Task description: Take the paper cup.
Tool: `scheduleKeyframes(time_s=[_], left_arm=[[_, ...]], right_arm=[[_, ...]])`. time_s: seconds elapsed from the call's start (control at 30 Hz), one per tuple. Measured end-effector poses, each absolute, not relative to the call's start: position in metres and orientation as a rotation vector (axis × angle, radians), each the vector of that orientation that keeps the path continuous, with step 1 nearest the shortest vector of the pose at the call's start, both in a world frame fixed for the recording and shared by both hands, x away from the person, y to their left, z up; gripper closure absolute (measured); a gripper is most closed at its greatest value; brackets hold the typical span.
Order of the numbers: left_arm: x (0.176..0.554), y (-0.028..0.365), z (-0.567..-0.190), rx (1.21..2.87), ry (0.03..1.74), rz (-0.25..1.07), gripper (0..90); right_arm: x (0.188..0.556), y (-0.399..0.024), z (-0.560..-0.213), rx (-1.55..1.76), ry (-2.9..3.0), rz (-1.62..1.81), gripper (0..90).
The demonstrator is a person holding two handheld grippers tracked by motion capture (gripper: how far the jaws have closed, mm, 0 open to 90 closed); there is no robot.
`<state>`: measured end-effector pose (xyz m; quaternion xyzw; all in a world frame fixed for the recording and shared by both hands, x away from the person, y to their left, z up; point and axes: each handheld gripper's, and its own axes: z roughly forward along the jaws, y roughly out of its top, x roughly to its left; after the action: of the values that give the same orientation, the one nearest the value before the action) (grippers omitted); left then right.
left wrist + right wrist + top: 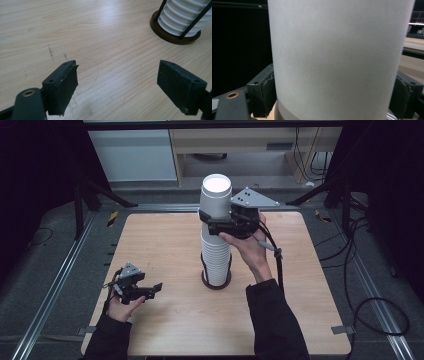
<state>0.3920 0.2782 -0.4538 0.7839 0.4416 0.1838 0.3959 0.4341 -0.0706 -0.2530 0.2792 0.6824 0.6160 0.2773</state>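
Note:
A tall stack of white paper cups (215,257) stands in a holder with a round brown base (216,283) and thin black rods at the middle of the wooden table (165,240). My right gripper (210,222) is shut on the top cup (216,195), which sits raised above the others. In the right gripper view the top cup (337,57) sits between both pads (268,87). My left gripper (152,290) hovers low at the table's front left, open with nothing between its fingers. In the left gripper view the left gripper (117,67) faces bare wood, with the stack (182,17) at upper right.
The holder's brown base (172,35) lies ahead and to the right of my left gripper. Metal rails (55,285) run along both sides of the table. Cables (370,310) lie on the floor at the right. A cabinet (132,155) stands beyond the far edge.

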Motion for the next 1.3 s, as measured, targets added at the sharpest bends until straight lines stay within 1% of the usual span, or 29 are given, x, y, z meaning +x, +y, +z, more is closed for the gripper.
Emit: scheduleKeyframes(time_s=[0.37, 0.5, 0.63, 0.73, 0.83, 0.93, 1.1, 1.3], left_arm=[[0.392, 0.279, -0.453, 1.978, 1.119, 0.468, 16.2], [0.391, 0.280, -0.451, 1.978, 1.114, 0.472, 16.2], [0.390, 0.279, -0.451, 1.977, 1.114, 0.472, 16.2], [0.390, 0.279, -0.450, 1.978, 1.110, 0.474, 16.2], [0.390, 0.278, -0.450, 1.979, 1.108, 0.474, 16.2], [0.389, 0.278, -0.449, 1.979, 1.104, 0.471, 16.2], [0.389, 0.276, -0.448, 1.982, 1.100, 0.470, 16.1], [0.388, 0.275, -0.447, 1.985, 1.088, 0.466, 16.0]], right_arm=[[0.424, -0.083, -0.233, 0.722, 1.798, 1.644, 13.1], [0.414, -0.100, -0.227, 0.720, 1.775, 1.633, 13.1], [0.407, -0.114, -0.229, 0.725, 1.767, 1.626, 13.1], [0.399, -0.134, -0.239, 0.754, 1.765, 1.607, 13.1], [0.396, -0.142, -0.245, 0.767, 1.771, 1.596, 13.1], [0.389, -0.156, -0.259, 0.796, 1.785, 1.586, 13.1], [0.383, -0.167, -0.273, 0.812, 1.808, 1.561, 13.1], [0.375, -0.180, -0.299, 0.832, 1.869, 1.528, 13.2]])
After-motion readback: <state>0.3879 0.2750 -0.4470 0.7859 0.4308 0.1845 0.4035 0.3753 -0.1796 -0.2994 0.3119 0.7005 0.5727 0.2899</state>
